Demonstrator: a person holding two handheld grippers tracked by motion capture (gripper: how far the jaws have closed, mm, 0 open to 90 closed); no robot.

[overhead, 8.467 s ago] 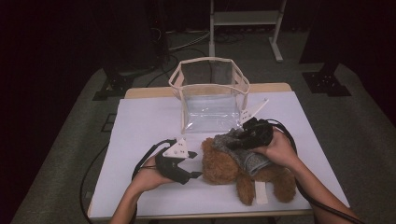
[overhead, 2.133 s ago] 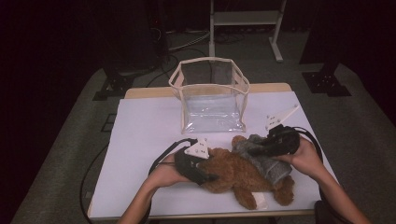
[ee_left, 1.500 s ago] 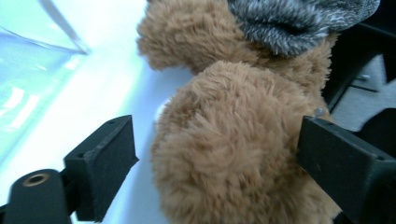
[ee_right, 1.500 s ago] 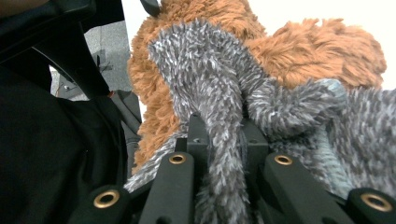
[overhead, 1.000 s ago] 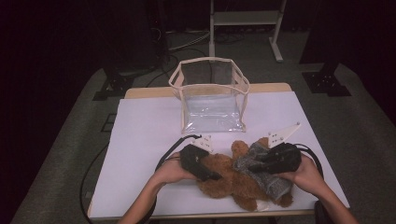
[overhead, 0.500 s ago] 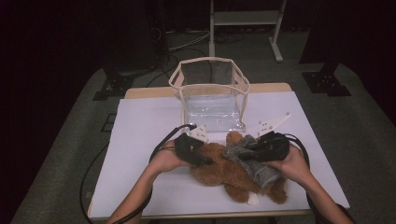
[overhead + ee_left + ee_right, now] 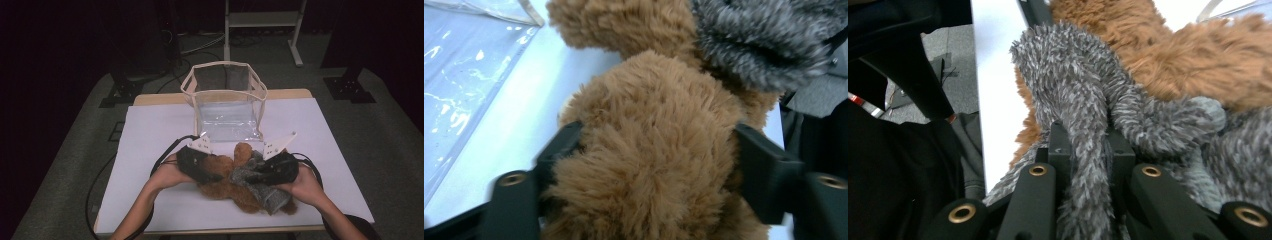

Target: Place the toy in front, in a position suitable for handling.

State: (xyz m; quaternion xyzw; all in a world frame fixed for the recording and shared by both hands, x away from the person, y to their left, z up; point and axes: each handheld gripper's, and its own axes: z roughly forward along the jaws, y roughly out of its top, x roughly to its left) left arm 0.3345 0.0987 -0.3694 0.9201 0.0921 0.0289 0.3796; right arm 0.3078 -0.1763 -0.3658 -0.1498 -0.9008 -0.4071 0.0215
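Observation:
A brown teddy bear (image 7: 223, 176) lies on the white table (image 7: 150, 140) near its front edge, with a grey fuzzy garment (image 7: 263, 192) over its right side. My left gripper (image 7: 212, 176) comes from the left. In the left gripper view its jaws press into the brown plush (image 7: 649, 150) from both sides, shut on the bear. My right gripper (image 7: 252, 176) reaches in from the right. In the right gripper view it (image 7: 1083, 150) pinches a fold of the grey garment (image 7: 1083, 100) tight between its jaws.
A clear plastic bag with cream trim (image 7: 222, 65) stands open-topped just behind the bear, and its clear wall (image 7: 464, 75) lies left of the plush. Black cables (image 7: 165, 152) loop beside both hands. A white stand (image 7: 260, 20) is on the floor beyond the table.
Over the last second both grippers have carried the bear and garment a little leftward and nearer the bag. Both holds stay the same.

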